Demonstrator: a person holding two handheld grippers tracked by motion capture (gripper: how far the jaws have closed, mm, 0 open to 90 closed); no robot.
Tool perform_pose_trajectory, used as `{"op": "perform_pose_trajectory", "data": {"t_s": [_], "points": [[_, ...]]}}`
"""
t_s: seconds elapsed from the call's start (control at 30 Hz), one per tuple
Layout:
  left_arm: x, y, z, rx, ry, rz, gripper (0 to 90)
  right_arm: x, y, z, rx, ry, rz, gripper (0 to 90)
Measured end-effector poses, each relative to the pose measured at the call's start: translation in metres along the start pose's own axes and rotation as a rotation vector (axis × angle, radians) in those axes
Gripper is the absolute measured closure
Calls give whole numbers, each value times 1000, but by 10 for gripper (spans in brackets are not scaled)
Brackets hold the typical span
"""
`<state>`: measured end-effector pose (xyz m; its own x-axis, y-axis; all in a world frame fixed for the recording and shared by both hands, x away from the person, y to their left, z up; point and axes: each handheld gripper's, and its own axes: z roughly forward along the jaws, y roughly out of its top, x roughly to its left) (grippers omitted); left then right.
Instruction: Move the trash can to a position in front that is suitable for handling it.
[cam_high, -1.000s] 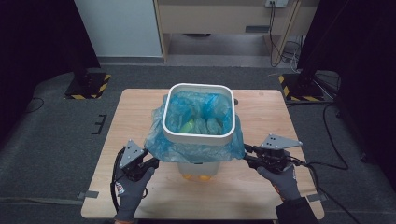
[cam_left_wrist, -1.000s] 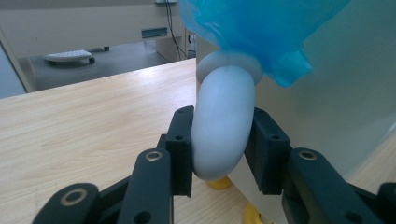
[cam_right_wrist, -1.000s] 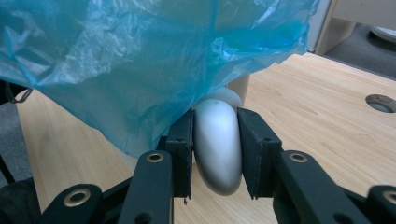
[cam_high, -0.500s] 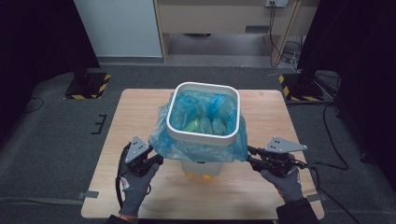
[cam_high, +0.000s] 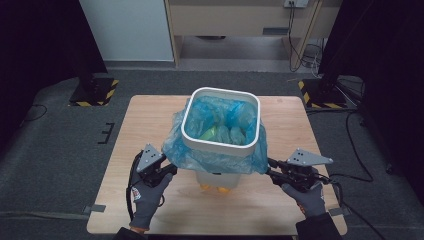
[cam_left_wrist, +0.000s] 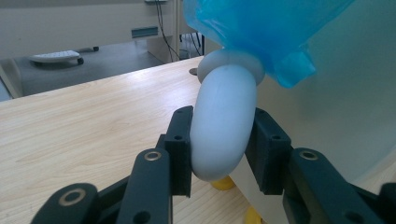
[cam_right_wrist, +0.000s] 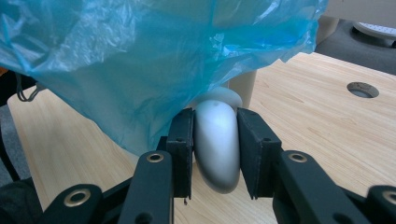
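— At mid-table, I have the bin (cam_high: 221, 131) raised: left gripper (cam_left_wrist: 219, 154) clamped on one side handle (cam_left_wrist: 223, 126), right gripper (cam_right_wrist: 215, 149) clamped on the other handle (cam_right_wrist: 217, 142).

— Risks?

— Those handles are smooth and rounded; uneven lifting could tilt the bin, slip a handle, spill the contents. The blue liner (cam_high: 200, 150) drapes over both grips, hiding them. Yellow bits (cam_high: 216, 188) lie beneath.

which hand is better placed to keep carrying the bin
Neither alone, I'd judge: the left gripper is shut on the bin's left handle and the right gripper on its right handle, so both suit carrying the white bin.
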<state>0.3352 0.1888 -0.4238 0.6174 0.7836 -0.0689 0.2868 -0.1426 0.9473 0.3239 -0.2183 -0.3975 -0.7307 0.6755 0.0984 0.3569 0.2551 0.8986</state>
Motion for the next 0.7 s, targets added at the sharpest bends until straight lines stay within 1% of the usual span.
{"op": "perform_pose_trajectory", "data": {"t_s": [0.17,0.23,0.33,0.47,0.53,0.57,0.63,0.7], "points": [[2,0,-3,-3,-4,0,632,1,0,0,-2,-8,-2,670],[1,0,-4,-5,-11,-3,607,0,-1,0,-1,-13,-3,659],[0,-2,-7,1,-15,5,567,-1,-3,-1,-2,-17,-2,628],[2,-4,-20,0,-5,4,531,-4,-4,-5,-12,-16,7,590],[5,-5,-28,-7,4,3,503,-6,-4,-6,-14,-21,7,552],[6,-6,-31,-8,9,-1,490,-6,-5,-7,-15,-16,10,529],[11,-11,-36,6,21,-6,469,-8,-5,-10,-29,-17,5,494],[16,-18,-37,31,35,-22,447,-9,-4,-12,-31,-24,8,462]]}}
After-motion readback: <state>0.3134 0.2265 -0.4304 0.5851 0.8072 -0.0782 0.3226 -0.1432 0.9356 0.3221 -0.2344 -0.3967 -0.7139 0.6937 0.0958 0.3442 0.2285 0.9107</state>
